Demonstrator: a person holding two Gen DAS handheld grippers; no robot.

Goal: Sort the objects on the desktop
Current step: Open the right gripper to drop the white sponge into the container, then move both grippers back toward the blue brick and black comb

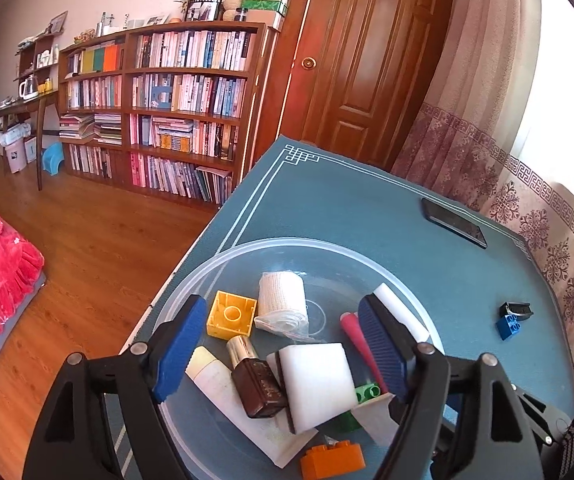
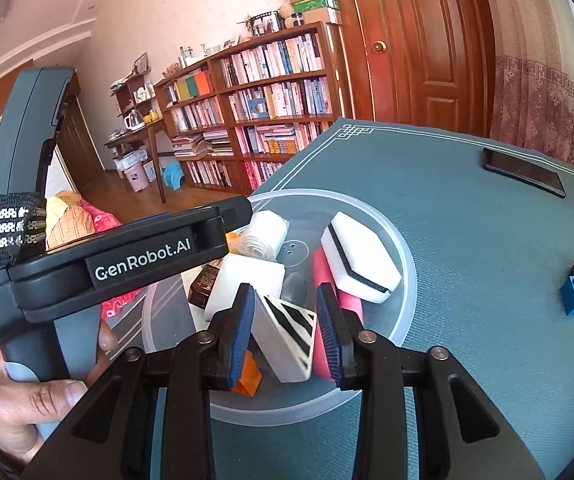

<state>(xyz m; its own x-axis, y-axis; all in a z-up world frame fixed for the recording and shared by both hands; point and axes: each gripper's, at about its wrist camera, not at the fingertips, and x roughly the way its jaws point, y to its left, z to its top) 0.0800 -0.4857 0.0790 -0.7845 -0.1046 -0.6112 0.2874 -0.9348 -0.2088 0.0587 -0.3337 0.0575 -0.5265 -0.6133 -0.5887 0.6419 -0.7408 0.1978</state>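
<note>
A clear plastic bowl (image 1: 287, 242) on the blue table mat holds a yellow brick (image 1: 231, 315), a bandage roll (image 1: 283, 306), a brown bottle (image 1: 257, 384), a white sponge (image 1: 315, 384), a white tube (image 1: 219, 376), a pink stick (image 1: 361, 344), a green brick (image 1: 367, 394) and an orange brick (image 1: 333, 460). My left gripper (image 1: 283, 346) hovers open over these, gripping nothing. In the right wrist view my right gripper (image 2: 287, 332) is shut on a white block with black stripes (image 2: 287, 332), just above the bowl (image 2: 407, 272). A black-and-white sponge (image 2: 361, 264) lies behind it.
On the mat right of the bowl lie a blue brick (image 1: 510, 326) touching a black clip (image 1: 517, 309), and farther back a black phone (image 1: 454, 222). A hand (image 2: 47, 392) holds the left gripper's handle. The table's left edge drops to a wooden floor; bookshelves and a door stand behind.
</note>
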